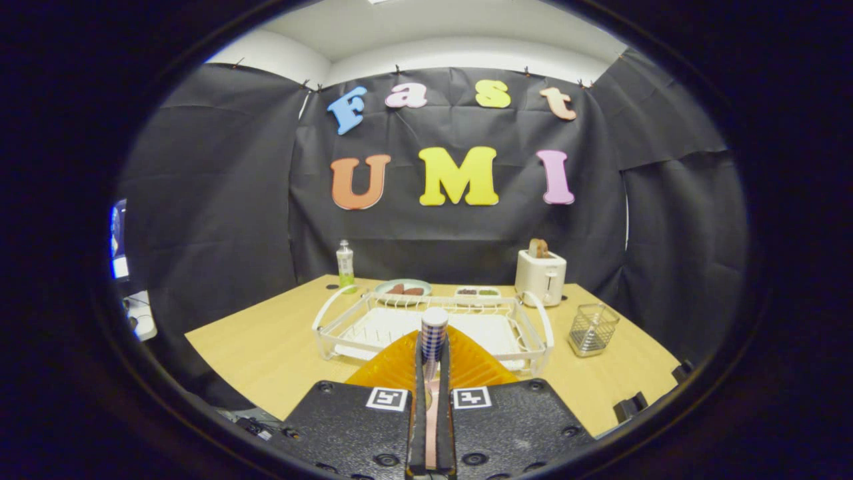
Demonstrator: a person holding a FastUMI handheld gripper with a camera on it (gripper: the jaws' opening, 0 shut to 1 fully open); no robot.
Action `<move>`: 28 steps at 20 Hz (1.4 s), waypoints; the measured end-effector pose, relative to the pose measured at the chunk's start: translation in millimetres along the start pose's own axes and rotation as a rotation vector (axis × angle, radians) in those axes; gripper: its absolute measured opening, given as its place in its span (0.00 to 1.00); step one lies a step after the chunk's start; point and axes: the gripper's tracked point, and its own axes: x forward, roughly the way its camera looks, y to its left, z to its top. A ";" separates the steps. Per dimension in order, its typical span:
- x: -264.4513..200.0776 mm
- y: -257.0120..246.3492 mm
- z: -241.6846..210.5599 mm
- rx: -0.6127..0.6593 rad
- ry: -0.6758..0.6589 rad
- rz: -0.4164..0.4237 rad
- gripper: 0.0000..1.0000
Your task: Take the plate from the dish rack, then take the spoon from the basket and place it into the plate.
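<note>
fingers (432, 360) pressed close together near the camera, pinching the handle of a spoon (433, 333) that stands up between them, its checked, rounded end poking above the tips. just beyond and under the tips, an orange ribbed plate (466, 363), already out of the dish rack (533, 327), which sits white and wiry on the tabletop (266, 347) right behind it. judged from this: spoon light, stiff and smooth, likely to swivel in a narrow pinch, so best held mid-handle as now and lowered gently; plate probably light plastic, apt to slide or tip if pushed at its rim, so aim for its middle. rack's near rail just behind the plate, the one thing close enough to catch the spoon. to the right, well apart, a wire mesh basket (593, 328). farther back a toaster (540, 277) with bread in it, a small tray (477, 291), a dish of food (402, 288) and a green bottle (344, 264) at far left. none of those stand in the way.
</note>
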 end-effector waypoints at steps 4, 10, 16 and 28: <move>13.2 -4.8 -23.0 0.024 0.084 -0.005 0.11; 22.4 -27.9 -28.8 0.047 0.132 -0.040 0.15; 24.0 -79.7 -17.1 0.101 0.106 -0.205 0.65; -57.1 -121.7 58.3 0.071 -0.086 -0.262 1.00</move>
